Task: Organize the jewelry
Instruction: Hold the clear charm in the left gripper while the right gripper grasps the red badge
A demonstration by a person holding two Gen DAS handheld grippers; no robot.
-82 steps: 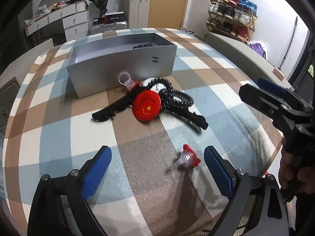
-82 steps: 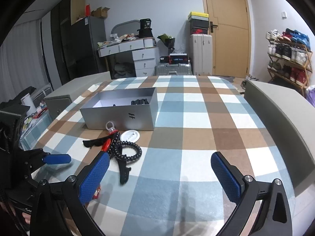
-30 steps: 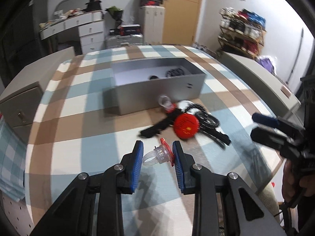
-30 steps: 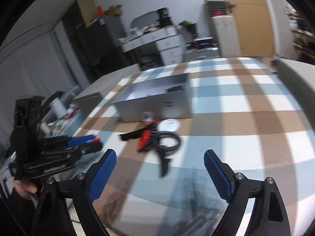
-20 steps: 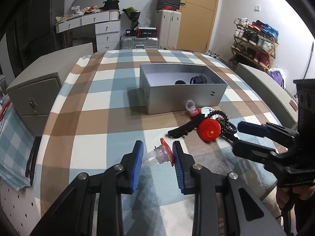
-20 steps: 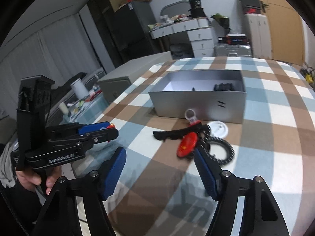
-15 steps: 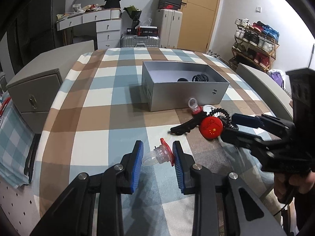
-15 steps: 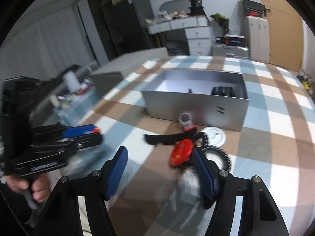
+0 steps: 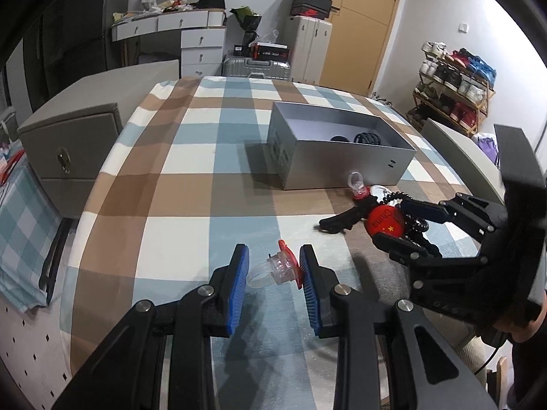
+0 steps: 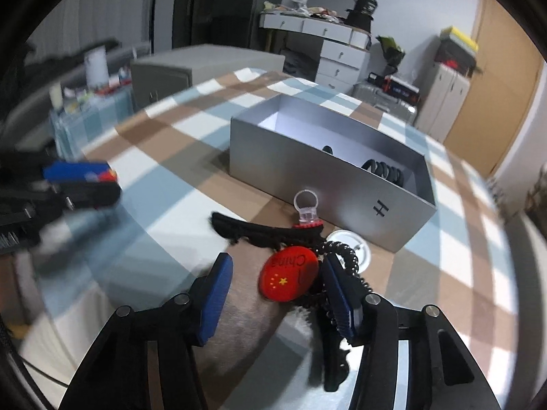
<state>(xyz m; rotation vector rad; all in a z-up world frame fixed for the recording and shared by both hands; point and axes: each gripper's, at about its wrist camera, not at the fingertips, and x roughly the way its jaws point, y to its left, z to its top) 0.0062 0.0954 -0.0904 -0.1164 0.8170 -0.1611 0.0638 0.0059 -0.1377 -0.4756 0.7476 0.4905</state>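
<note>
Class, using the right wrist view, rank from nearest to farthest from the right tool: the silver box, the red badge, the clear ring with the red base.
1. Red badge, between the closing pads.
2. Clear ring, just beyond, before the box.
3. Silver box, farthest back.

- Box (image 9: 342,160) stands on the table (image 9: 177,184); a coiled band (image 9: 367,137) lies inside it.
- Before the box: a ring (image 10: 306,209), a round badge (image 10: 289,278) and a hair clip (image 10: 259,230) together.
- Left of this heap, apart: a second ring (image 9: 278,268), between the left gripper's (image 9: 273,270) jaws.
</note>
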